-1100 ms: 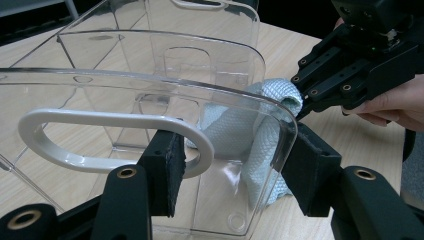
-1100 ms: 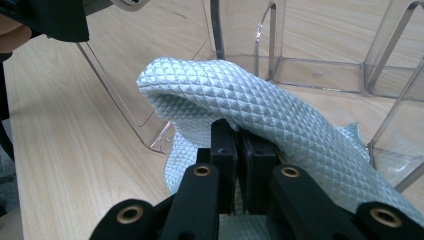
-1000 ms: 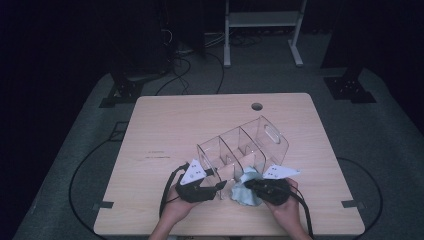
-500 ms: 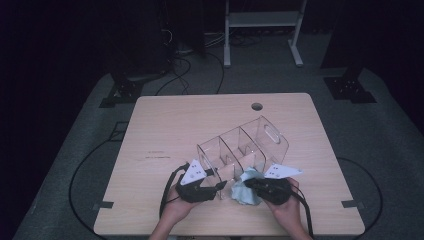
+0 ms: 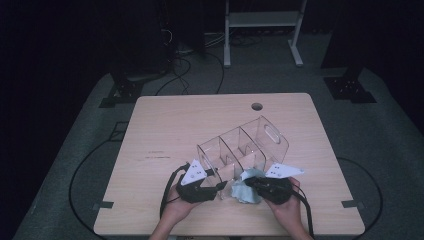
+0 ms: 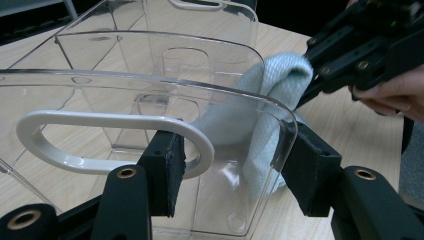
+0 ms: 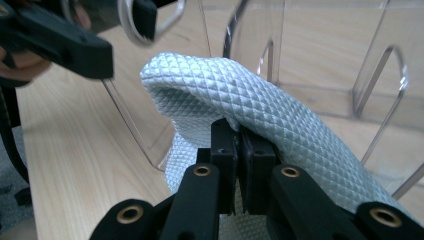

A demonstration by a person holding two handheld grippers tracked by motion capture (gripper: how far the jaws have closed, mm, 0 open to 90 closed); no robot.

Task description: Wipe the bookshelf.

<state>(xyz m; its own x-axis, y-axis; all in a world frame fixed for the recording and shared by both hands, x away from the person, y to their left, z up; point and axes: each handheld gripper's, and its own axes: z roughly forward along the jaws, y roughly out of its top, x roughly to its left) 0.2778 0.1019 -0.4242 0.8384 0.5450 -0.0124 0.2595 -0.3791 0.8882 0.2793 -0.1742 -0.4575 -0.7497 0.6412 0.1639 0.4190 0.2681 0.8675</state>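
Wiping work is in hand at the near edge of a light wooden table (image 5: 165,125). A clear acrylic organizer (image 5: 250,145) with three compartments and cut-out handles stands tilted on the tabletop, its near end wall toward the person.

The left gripper (image 6: 230,175) grips that near end wall: one black pad sits inside the white-edged handle slot, the other presses on the wall's outer curved edge, so the jaws are clamped on the plastic. In the high view the left gripper (image 5: 212,186) lies level at the organizer's near left corner, with the person's left hand (image 5: 180,205) behind it.

The right gripper (image 7: 239,150) has its jaws pressed together on a fold of a pale blue waffle-weave cloth (image 7: 260,107). The cloth drapes over the jaws and lies against the near end wall of the organizer, at its right-hand side. In the left gripper view the cloth (image 6: 270,90) bulges just behind the clear wall, touching it, with the right gripper (image 6: 360,50) behind it. From above, the cloth (image 5: 245,187) sits between the two grippers.
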